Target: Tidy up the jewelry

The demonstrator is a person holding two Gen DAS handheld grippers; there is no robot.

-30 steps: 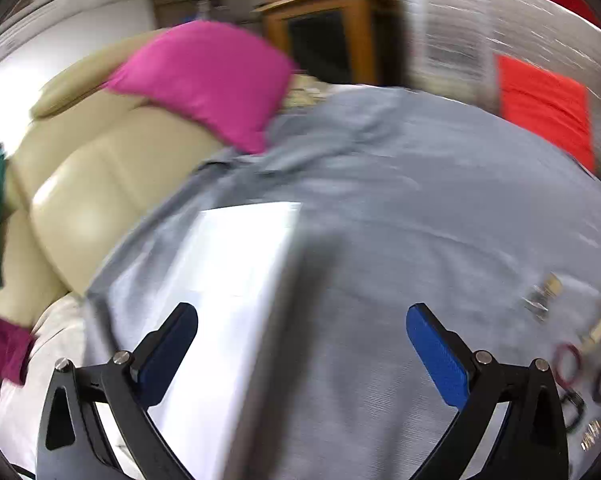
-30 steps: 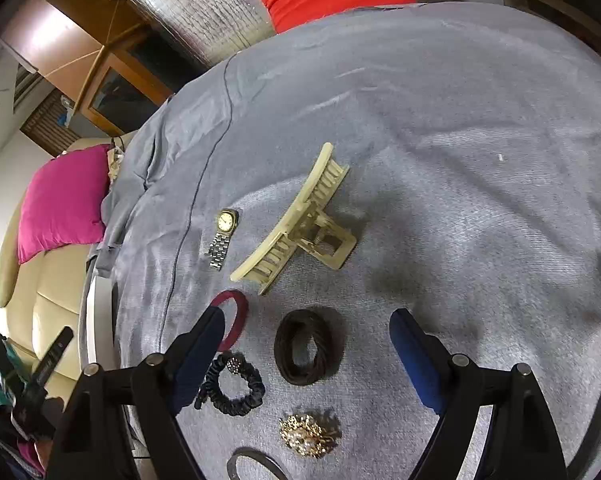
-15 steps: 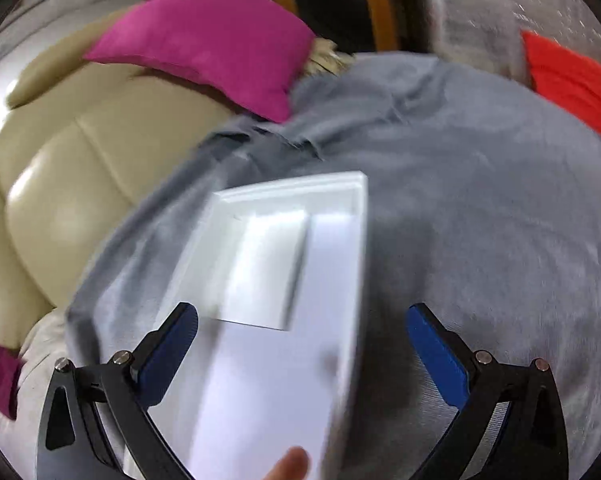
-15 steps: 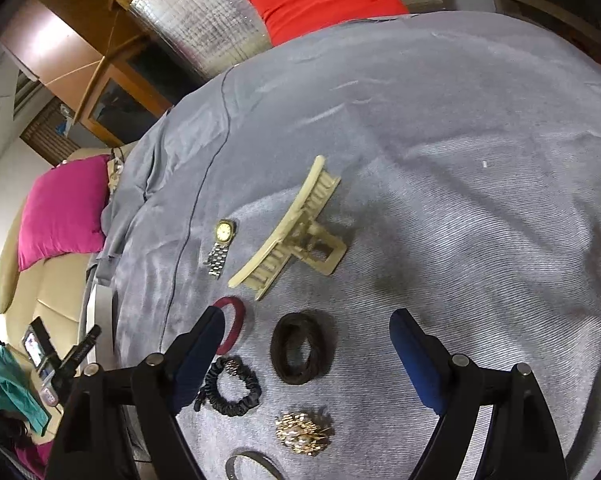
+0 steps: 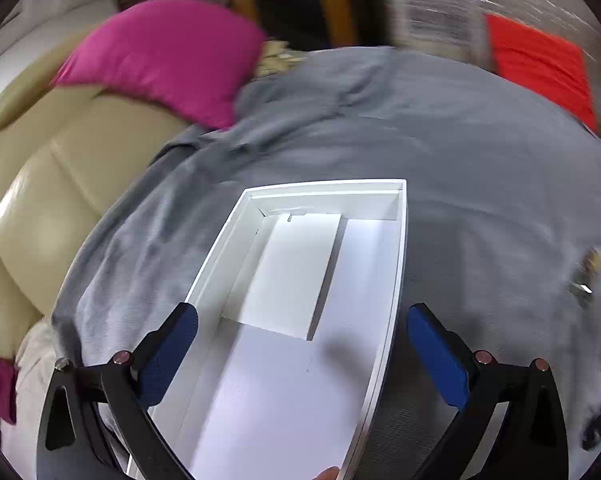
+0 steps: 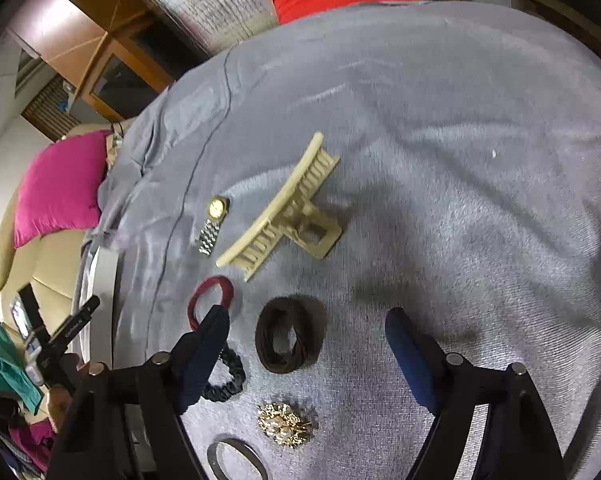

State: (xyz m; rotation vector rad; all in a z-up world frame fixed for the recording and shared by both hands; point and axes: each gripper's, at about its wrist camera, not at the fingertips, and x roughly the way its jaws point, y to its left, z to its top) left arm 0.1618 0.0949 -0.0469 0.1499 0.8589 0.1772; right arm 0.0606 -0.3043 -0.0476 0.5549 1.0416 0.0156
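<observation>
Since a second ago the white box (image 5: 300, 320) has slid fully between the left gripper's (image 5: 300, 344) spread fingers. It holds nothing yet. Right gripper (image 6: 306, 344), fingers spread, hovers over a brown band (image 6: 286, 336); clip (image 6: 284, 212), watch (image 6: 214, 220), brooch (image 6: 284, 424) all wait on the grey cloth (image 6: 460, 160).

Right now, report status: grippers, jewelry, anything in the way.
Left gripper open over white box. Right gripper open above brown hair tie. Watch, hair claw, brooch loose on cloth. Nothing blocking.

Both tools (image 5: 302, 340) (image 6: 306, 344) agape, empty.
</observation>
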